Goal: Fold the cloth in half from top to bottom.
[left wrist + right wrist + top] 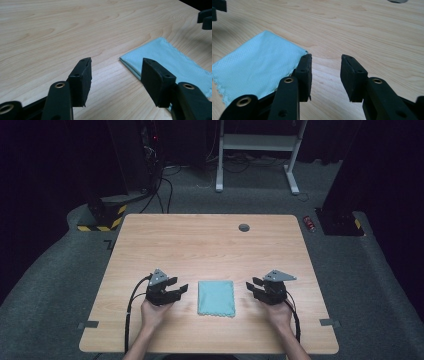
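A: Where's the cloth [216, 298] sitting from your end?

B: I see it flat on the table [200, 245], folded into a neat pale-blue rectangle, near the edge closest to me and about midway between my two hands. In the left gripper view its folded corner points toward the jaws, with layered edges showing along the near side.

A: And the left gripper [181, 289]?

B: It's just left of the cloth, not touching it. The jaws stand apart with only bare wood between them; the cloth lies off to one side, beyond the right-hand jaw in that gripper's own view.

A: Right gripper [253, 285]?

B: Mirror image. It's just right of the cloth, jaws apart, nothing between the pads. In the right gripper view the cloth spreads out behind the left-hand jaw, its scalloped edge showing at the near side, and I can't tell whether that jaw touches the fabric.

A: Anything else on the table?

B: A small round grey grommet [244, 227] near the far edge, well apart from everything. My hands hold both grippers low over the wood, pointing inward toward the cloth.
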Tool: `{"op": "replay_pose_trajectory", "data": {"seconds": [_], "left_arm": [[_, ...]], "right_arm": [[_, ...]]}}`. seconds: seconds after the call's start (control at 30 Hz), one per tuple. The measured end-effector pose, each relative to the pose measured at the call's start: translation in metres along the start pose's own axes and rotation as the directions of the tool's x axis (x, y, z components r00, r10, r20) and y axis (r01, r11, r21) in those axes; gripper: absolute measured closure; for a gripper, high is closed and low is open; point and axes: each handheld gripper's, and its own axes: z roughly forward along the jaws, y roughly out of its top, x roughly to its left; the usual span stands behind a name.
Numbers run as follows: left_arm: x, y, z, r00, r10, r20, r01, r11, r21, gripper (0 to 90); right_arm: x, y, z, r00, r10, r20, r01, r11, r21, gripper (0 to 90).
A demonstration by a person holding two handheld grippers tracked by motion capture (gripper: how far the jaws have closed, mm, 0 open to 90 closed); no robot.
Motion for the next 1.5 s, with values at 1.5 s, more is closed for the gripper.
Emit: {"op": "replay_pose_trajectory", "data": {"seconds": [1.5], "left_arm": [[0.008,-0.04,-0.01,0.9778,0.063,-0.2,-0.035,0.9896,0.14,35.3]], "right_arm": [[-0.012,-0.041,-0.011,0.9912,-0.038,0.127,0.021,0.991,0.133,50.7]]}}
